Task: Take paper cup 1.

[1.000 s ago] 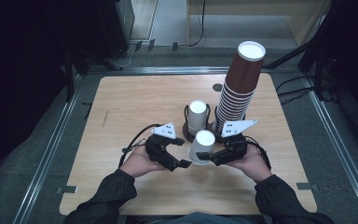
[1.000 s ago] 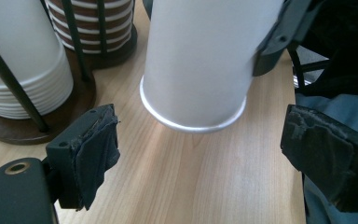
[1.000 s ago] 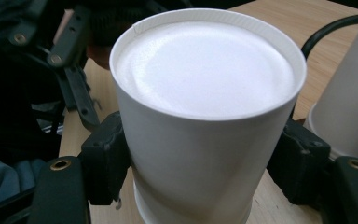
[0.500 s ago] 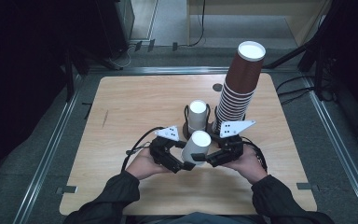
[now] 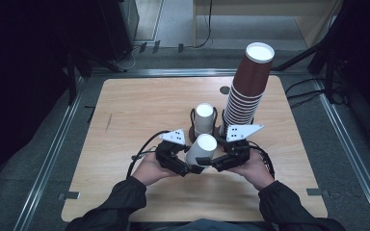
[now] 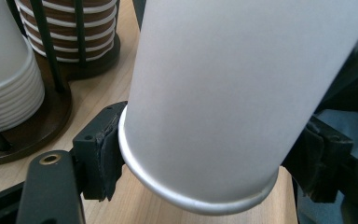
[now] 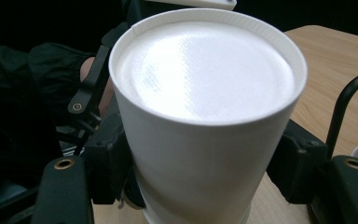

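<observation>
Moved: white cup [image 5: 201, 150] sits a little higher and more tilted than half a second ago, base leaning toward the rack; both hands are almost where they were.
Landmark: rack [image 5: 204, 130], the dark wire holder at the middle of the tabletop [image 5: 125, 110].
Left gripper [image 5: 182, 163]: just in front of the rack, on its left side; fingers [image 6: 103, 154] clamped on the white cup near its rolled rim, one pad pressed against the wall in the left gripper view.
Left hand [image 5: 149, 168]: behind that gripper, nearer the person, sleeve coming in from the tabletop's near edge.
White cup: upside down, tilted, held off the tabletop between the two grippers, just in front of the rack; its closed base faces up in the right gripper view [image 7: 207, 65].
White stack [image 5: 204, 118]: upright in the rack, just behind the held cup, apart from it.
Right gripper [image 5: 218, 162]: in front of the rack, on its right side; fingers [image 7: 298, 161] clamped on the same cup, one on each side of its wall.
Right hand [image 5: 253, 168]: behind that gripper, toward the near edge.
Brown stack [image 5: 248, 89]: tall, leaning right, standing right of the rack's white stack.
</observation>
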{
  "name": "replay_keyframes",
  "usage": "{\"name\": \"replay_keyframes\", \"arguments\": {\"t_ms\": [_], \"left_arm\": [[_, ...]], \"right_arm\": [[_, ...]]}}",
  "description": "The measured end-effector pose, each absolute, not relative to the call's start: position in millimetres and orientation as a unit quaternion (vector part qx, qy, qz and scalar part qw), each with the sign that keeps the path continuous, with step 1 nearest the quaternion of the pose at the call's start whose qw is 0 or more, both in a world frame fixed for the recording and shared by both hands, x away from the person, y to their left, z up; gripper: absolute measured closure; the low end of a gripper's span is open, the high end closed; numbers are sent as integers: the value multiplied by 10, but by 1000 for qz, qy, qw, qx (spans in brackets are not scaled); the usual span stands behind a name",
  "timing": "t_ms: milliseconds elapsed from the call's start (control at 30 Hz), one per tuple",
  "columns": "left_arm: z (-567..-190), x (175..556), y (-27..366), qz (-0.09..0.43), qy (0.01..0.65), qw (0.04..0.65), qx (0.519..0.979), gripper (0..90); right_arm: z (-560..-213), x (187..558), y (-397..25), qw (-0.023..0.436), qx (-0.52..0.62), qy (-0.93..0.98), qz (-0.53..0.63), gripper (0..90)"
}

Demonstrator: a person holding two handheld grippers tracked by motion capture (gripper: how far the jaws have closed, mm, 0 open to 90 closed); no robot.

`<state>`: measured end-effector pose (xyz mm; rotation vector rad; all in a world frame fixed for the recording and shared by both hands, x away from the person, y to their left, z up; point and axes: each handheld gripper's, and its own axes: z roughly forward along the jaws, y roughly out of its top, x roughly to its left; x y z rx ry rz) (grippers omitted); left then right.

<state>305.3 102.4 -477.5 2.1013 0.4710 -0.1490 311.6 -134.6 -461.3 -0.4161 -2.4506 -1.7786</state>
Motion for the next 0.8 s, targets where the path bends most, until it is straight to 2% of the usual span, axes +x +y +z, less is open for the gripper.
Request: {"name": "replay_keyframes", "arguments": {"t_ms": [267, 400, 500, 800], "left_arm": [[-4764, 3060, 1024, -55, 193, 463, 863, 256], [-4762, 3080, 1045, -54, 197, 461, 864, 268], [-4745, 3090, 1067, -51, 198, 458, 865, 278], [-4650, 3125, 1198, -29, 197, 430, 881, 287]], "right_arm": [[-4611, 3112, -1342, 38, -140, -804, -577, 300], [-4594, 3126, -1354, 45, -149, -802, -577, 219], [-4577, 3132, -1365, 30, -159, -804, -572, 178], [-4571, 3089, -1414, 0, -150, -838, -525, 176]]}}
